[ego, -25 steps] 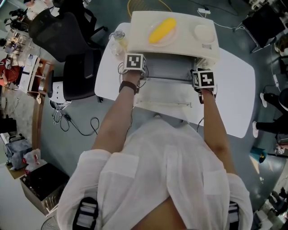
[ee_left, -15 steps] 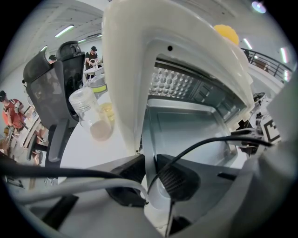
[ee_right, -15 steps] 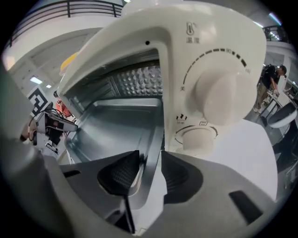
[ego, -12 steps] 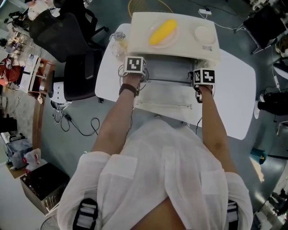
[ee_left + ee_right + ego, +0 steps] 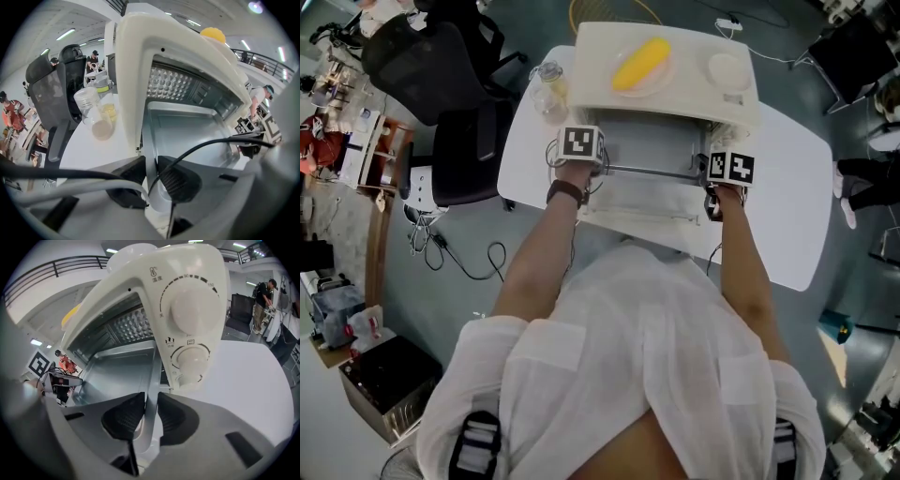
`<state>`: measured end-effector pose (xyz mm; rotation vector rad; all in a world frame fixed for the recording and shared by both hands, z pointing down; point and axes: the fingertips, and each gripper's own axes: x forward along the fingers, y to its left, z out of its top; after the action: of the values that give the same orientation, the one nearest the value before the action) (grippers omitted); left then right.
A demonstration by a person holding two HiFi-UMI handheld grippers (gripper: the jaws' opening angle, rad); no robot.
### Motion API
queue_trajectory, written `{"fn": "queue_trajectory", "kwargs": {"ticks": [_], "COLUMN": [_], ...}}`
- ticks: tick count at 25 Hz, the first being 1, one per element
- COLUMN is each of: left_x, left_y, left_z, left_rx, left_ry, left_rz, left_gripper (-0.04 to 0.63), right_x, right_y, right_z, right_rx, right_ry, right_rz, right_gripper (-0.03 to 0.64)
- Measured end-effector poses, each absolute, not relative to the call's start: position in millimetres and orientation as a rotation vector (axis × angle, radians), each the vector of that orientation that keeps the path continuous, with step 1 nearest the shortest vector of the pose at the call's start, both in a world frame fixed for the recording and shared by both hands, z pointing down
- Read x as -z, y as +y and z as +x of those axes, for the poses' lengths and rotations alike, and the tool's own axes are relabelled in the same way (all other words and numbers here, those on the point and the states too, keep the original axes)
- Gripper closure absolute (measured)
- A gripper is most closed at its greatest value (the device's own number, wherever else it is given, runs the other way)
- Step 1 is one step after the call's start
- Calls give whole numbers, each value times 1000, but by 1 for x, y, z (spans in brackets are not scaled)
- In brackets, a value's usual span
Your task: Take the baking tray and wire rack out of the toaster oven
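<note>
Left claw point(image 5: 149, 176): clamped on the left side rim of the shallow silver metal baking tray point(image 5: 187, 126); tray partly drawn out of the mouth of the cream toaster oven point(image 5: 136, 70)
Right claw point(image 5: 150, 416): jaws have just been closing; the tray's right rim is pinched between the pads
Grip risk: both holds are thin edge pinches; the rim may slip or twist if one side leads
Oven risk: a skewed tray could jam against the oven's side walls; a hard tug could drag the oven along the white table point(image 5: 787, 187)
Top of oven: a jolt could roll the yellow corn cob point(image 5: 639, 62) off
Wire rack: not discernible inside the oven
</note>
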<state>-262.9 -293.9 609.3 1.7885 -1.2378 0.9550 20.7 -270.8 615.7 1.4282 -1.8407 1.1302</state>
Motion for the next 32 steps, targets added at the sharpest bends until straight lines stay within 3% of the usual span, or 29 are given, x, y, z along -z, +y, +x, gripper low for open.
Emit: {"fn": "queue_trajectory", "kwargs": {"ticks": [32], "left_x": [-582], "left_y": [-204], "left_z": [-273], "left_rx": [-837], "left_ry": [-1311], "left_rz": [1861], "left_gripper": [523], "right_x": [-588], "right_y": [-192], "right_z": [10], "right_rx": [-1156], "right_ry": [-1921], "right_rz": [1424], "right_gripper": [537]}}
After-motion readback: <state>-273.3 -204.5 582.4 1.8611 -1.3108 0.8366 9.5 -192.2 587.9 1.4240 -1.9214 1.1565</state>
